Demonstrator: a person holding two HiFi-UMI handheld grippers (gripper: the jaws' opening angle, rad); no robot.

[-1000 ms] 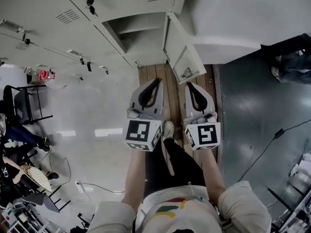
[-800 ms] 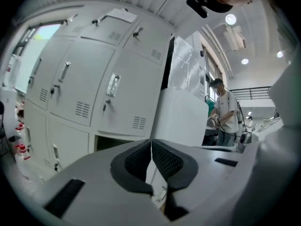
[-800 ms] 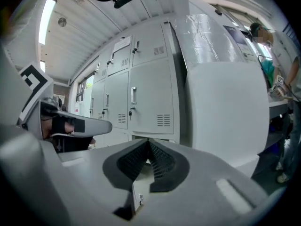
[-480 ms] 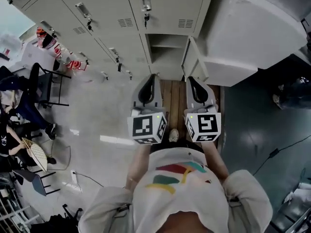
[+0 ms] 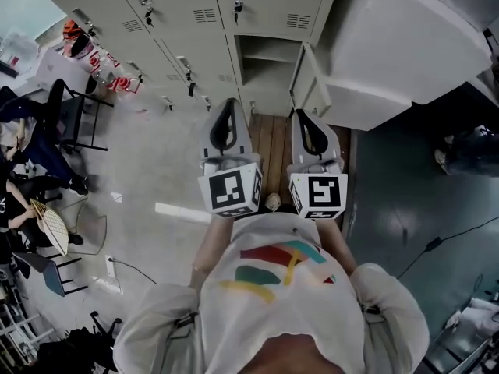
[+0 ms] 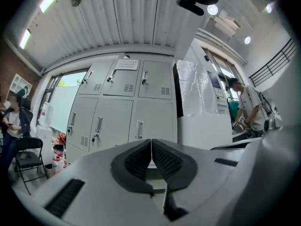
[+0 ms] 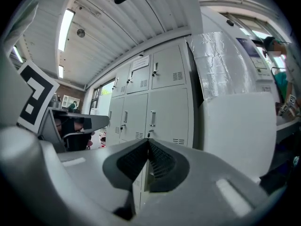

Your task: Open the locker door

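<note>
Locker bank (image 5: 187, 22) fills top of head view. Bottom-row locker door (image 5: 306, 80) hangs open, swung right of its compartment (image 5: 269, 72). Left gripper (image 6: 151, 144) and right gripper (image 7: 147, 142) both clenched, empty, side by side, clear of door.

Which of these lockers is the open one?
The bottom locker in the rightmost column, beside the white unit. Its door is swung out, showing the shelf; the other doors are shut.
</note>
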